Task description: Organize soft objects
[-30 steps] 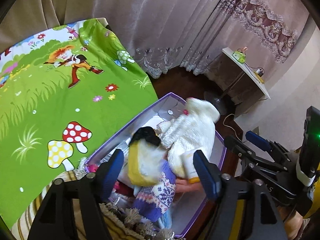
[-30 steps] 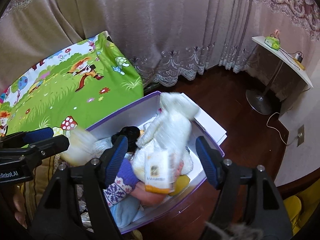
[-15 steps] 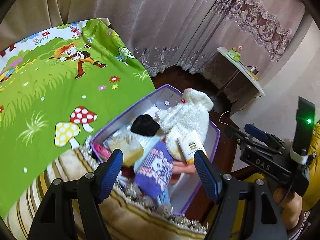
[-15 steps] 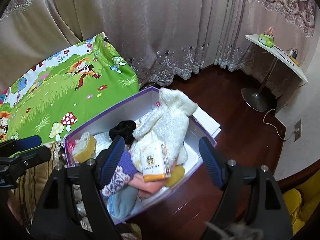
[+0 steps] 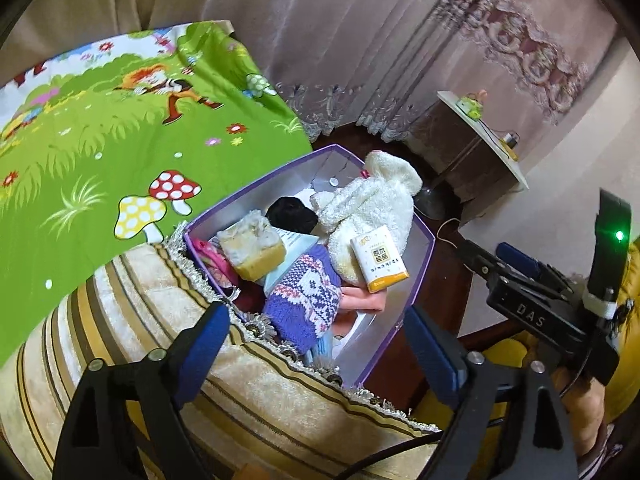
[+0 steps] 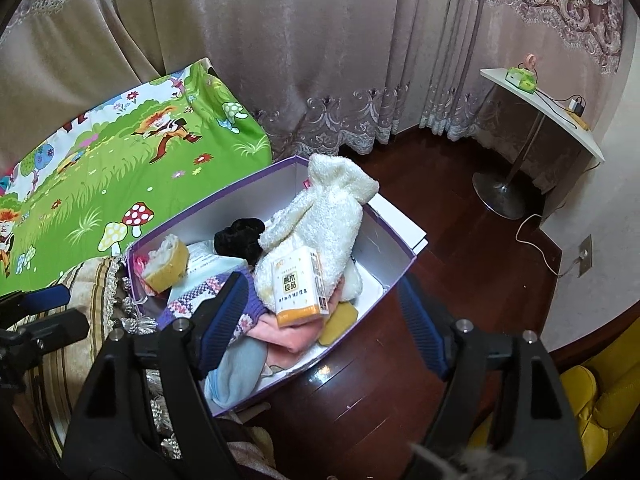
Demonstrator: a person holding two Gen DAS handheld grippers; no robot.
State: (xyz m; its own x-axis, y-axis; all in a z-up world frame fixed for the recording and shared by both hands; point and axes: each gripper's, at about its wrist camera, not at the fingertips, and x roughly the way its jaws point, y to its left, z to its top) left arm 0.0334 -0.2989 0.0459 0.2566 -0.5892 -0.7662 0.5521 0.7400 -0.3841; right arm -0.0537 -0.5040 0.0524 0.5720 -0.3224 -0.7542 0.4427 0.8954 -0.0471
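**Box nearly packed, both grippers empty**

Your left gripper [image 5: 316, 344] has nothing between its jaws, which are opening wider; it hangs over the striped cushion [image 5: 248, 392], short of the box [image 5: 420, 280]. Your right gripper [image 6: 320, 320] is spread too and grasps nothing, poised above the box's near end.

The soft things already lie inside the box: the white plush [image 6: 320, 220] on top, the tissue pack [image 6: 298, 286] leaning on it, the sponge [image 6: 168, 264] at the left end, the knit sock [image 5: 304, 296], a black piece [image 6: 236, 236], and pink and blue cloth underneath. No loose soft thing shows outside the box, so sorting looks mostly done. What seems left is tidying: the plush pokes above the rim, and the pile is heaped rather than flat.
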